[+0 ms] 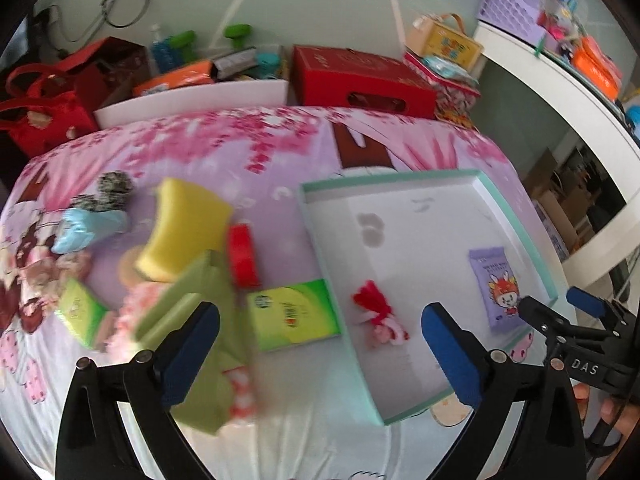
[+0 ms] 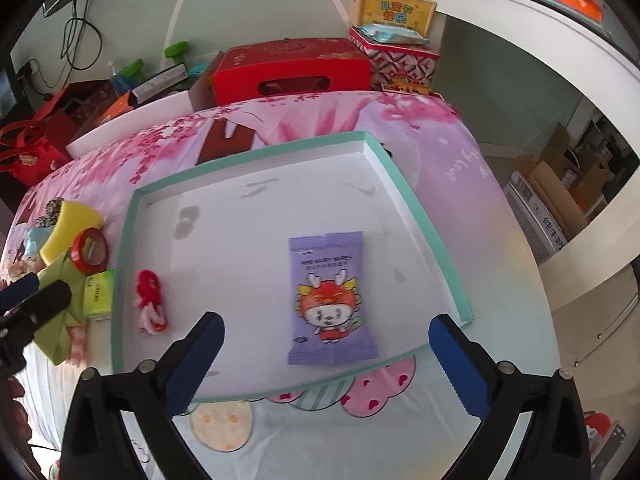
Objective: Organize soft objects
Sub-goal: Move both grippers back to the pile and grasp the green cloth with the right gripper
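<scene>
A shallow white tray with a mint rim [image 1: 320,232] [image 2: 124,240] lies on the pink floral sheet. In it lie a purple wipes packet [image 2: 332,300] [image 1: 498,284] and a red-and-pink knotted rope toy [image 2: 150,300] [image 1: 378,316]. Left of the tray lie a yellow sponge [image 1: 184,224], a red tape roll [image 1: 242,256], a green tissue pack [image 1: 296,312], a green cloth [image 1: 200,320], a light blue soft item [image 1: 88,226] and a second green pack [image 1: 80,312]. My left gripper [image 1: 320,356] is open above the tray's left edge. My right gripper [image 2: 326,364] is open, just short of the wipes packet.
Red boxes [image 1: 360,76], a red bag [image 1: 44,112], a yellow case [image 1: 448,40] and bottles crowd the floor beyond the bed. A white curved shelf [image 1: 560,92] with a purple basket [image 1: 512,0] stands at the right. Dark speckled balls [image 1: 114,188] lie at far left.
</scene>
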Demonstrator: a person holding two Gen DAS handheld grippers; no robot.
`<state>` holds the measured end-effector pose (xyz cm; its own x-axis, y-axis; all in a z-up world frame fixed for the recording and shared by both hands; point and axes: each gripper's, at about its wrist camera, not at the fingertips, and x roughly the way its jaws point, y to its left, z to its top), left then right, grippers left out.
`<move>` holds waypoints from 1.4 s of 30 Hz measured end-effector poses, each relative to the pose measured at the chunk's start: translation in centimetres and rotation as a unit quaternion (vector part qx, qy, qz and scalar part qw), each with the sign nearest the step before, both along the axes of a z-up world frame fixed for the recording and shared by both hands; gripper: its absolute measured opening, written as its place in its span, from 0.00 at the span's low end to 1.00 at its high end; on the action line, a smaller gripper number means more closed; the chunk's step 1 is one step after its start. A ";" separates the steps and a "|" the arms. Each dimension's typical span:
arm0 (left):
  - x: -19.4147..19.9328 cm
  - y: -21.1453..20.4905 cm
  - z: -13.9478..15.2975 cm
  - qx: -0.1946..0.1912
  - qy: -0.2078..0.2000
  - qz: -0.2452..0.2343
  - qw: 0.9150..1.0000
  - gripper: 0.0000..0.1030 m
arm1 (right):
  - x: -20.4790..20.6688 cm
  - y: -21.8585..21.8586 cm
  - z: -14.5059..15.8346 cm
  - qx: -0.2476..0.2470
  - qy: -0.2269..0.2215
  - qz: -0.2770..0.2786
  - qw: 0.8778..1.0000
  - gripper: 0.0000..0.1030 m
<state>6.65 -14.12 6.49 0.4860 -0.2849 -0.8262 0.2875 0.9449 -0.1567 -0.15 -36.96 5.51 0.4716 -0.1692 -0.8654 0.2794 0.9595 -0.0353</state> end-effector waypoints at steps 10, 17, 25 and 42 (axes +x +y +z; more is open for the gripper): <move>-0.9 7.0 3.6 0.003 -0.078 0.073 0.994 0.98 | 0.2 4.6 2.6 -0.025 -0.030 0.031 0.999 1.00; -1.7 11.0 3.4 0.037 -0.092 0.108 0.989 0.98 | 0.6 9.2 3.0 -0.005 -0.032 0.059 0.998 1.00; -2.4 15.4 2.1 0.053 -0.073 0.141 0.986 0.98 | 0.9 14.9 3.2 0.022 -0.052 0.108 0.993 1.00; -3.4 21.8 -3.7 -0.026 0.018 0.181 0.983 0.98 | 1.9 24.7 -1.4 0.068 -0.047 0.208 0.974 1.00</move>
